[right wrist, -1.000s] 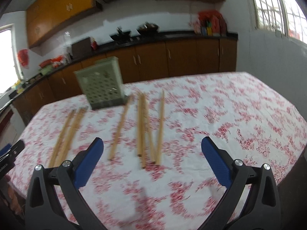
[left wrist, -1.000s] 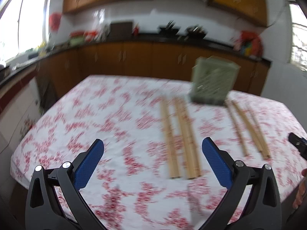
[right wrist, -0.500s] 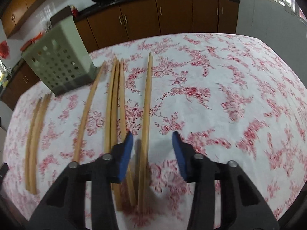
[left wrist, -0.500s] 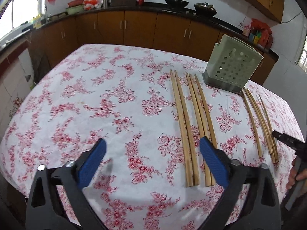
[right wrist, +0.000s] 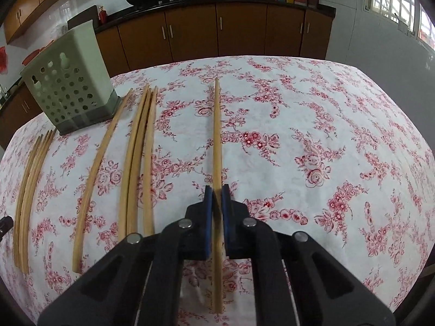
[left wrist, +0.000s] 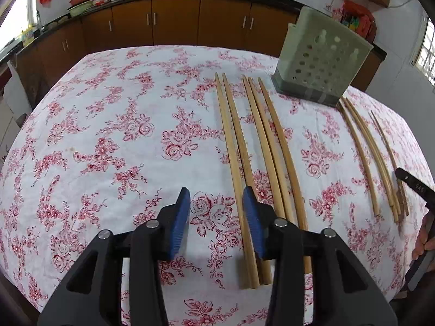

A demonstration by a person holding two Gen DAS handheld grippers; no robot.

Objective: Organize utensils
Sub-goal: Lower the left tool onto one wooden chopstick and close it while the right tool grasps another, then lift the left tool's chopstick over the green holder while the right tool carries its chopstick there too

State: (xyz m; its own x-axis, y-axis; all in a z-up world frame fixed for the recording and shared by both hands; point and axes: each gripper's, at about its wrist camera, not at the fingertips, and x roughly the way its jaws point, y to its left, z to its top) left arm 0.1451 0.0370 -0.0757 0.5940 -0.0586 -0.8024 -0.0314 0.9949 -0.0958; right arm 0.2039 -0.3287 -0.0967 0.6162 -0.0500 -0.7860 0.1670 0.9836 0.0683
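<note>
Several long wooden chopsticks lie in groups on a table under a red-flowered cloth (left wrist: 108, 135). A pale green perforated utensil holder (left wrist: 320, 59) (right wrist: 68, 87) stands upright behind them. My left gripper (left wrist: 216, 217) hovers low over the near ends of the left group (left wrist: 255, 141), its jaws closing. The leftmost chopstick (left wrist: 231, 146) runs between the pads, close to the right pad, and nothing is pinched. My right gripper (right wrist: 217, 212) is shut on the near part of a single chopstick (right wrist: 216, 135) that points away along the cloth.
More chopsticks lie left of the held one, in a bundle (right wrist: 141, 149), a single one (right wrist: 100, 163) and a far-left group (right wrist: 30, 190). A hand (left wrist: 424, 236) shows at the right edge. Brown cabinets (right wrist: 244, 30) line the wall behind the table.
Both grippers came down and forward toward the table. The right jaws went from wide open to shut on the single chopstick. The left jaws narrowed over the left group.
</note>
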